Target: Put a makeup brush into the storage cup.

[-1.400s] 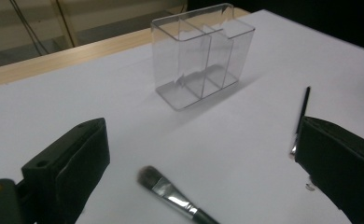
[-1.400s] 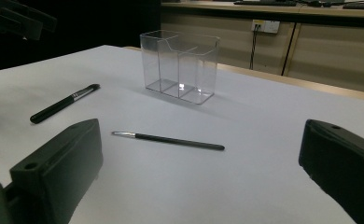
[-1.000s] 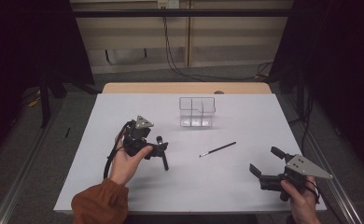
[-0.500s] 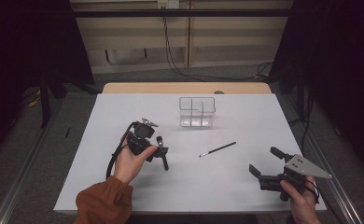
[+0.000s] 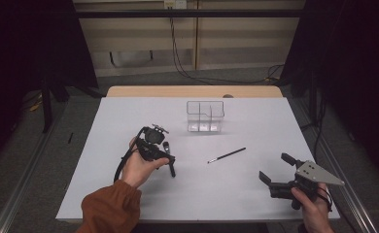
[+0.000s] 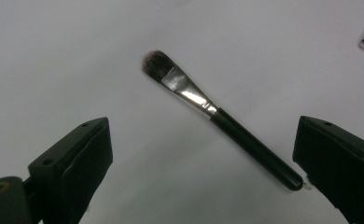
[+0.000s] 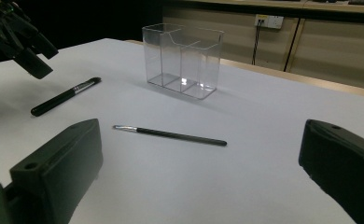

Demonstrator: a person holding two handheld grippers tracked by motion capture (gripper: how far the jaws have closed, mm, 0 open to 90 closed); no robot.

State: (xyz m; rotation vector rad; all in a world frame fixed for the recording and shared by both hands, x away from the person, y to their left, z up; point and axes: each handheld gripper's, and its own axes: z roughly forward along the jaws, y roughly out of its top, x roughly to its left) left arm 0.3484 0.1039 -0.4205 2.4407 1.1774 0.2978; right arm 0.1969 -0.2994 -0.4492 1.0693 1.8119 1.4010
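Flat brush (image 6: 217,114) lay loose between the wide-open, empty left gripper (image 6: 203,154), handle end by one jaw, right gripper (image 5: 281,167) open and idle too; risked skidding away if pinched off-centre.

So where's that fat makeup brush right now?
In the high view the flat makeup brush lies left of centre on the white table, under the open left tongs, with the thin brush to its right.
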